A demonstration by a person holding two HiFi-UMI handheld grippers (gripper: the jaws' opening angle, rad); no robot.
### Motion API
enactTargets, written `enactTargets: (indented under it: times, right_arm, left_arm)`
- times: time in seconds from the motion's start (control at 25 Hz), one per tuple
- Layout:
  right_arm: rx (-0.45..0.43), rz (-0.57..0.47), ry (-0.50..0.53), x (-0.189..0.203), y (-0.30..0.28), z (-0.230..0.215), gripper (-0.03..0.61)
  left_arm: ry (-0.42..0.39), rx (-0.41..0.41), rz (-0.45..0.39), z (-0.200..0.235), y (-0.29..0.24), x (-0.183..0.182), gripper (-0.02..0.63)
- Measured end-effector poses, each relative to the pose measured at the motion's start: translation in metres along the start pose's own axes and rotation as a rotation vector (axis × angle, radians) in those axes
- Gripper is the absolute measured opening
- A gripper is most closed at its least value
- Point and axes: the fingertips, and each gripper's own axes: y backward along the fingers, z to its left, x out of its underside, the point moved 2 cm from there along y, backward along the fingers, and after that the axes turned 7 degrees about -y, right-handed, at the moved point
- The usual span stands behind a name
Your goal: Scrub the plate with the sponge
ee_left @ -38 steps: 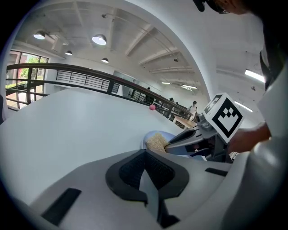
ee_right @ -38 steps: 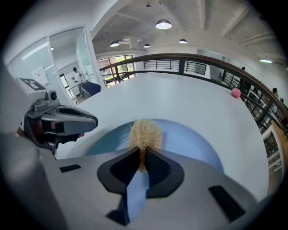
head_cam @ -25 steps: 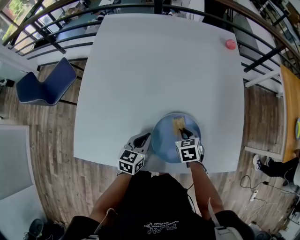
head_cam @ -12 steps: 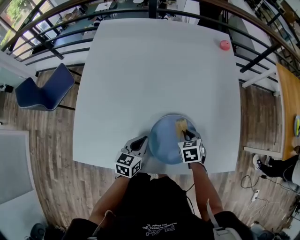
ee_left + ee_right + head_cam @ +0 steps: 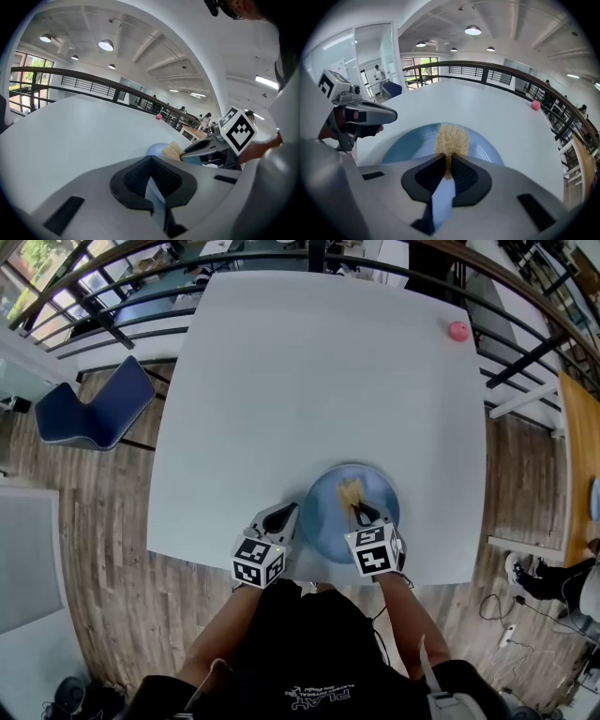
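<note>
A blue plate (image 5: pixel 375 495) lies on the white table (image 5: pixel 309 381) near its front edge. My right gripper (image 5: pixel 360 513) is shut on a straw-coloured fibrous sponge (image 5: pixel 351 491) and holds it on the plate's middle. In the right gripper view the sponge (image 5: pixel 451 138) sticks out beyond the jaws (image 5: pixel 449 161) over the plate (image 5: pixel 412 143). My left gripper (image 5: pixel 287 516) sits at the plate's left rim, apparently shut on it. The left gripper view shows a sliver of the plate (image 5: pixel 157 149) past its jaws, with the sponge (image 5: pixel 172 151) and the right gripper (image 5: pixel 201 146) beyond.
A small pink ball (image 5: pixel 458 331) rests near the table's far right corner. A dark railing (image 5: pixel 141 296) runs behind the table. A blue chair (image 5: pixel 89 413) stands on the wooden floor at the left. The table's front edge is just below both grippers.
The right gripper has slid the sponge a little rightward over the plate and then back left to the middle. The left gripper has stayed at the plate's left rim.
</note>
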Motion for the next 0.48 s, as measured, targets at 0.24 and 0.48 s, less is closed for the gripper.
enactTargets:
  times: [0.24,0.48]
  right_arm:
    - [-0.093,0.028,0.004,0.006,-0.007,0.036,0.044]
    - [-0.146,0.073,-0.008,0.010,-0.018,0.067,0.044]
  left_arm:
    - [0.013,-0.025,-0.001,0.006,0.007,0.006,0.011]
    - [0.045,-0.056,-0.011,0.014,0.009,0.007,0.011]
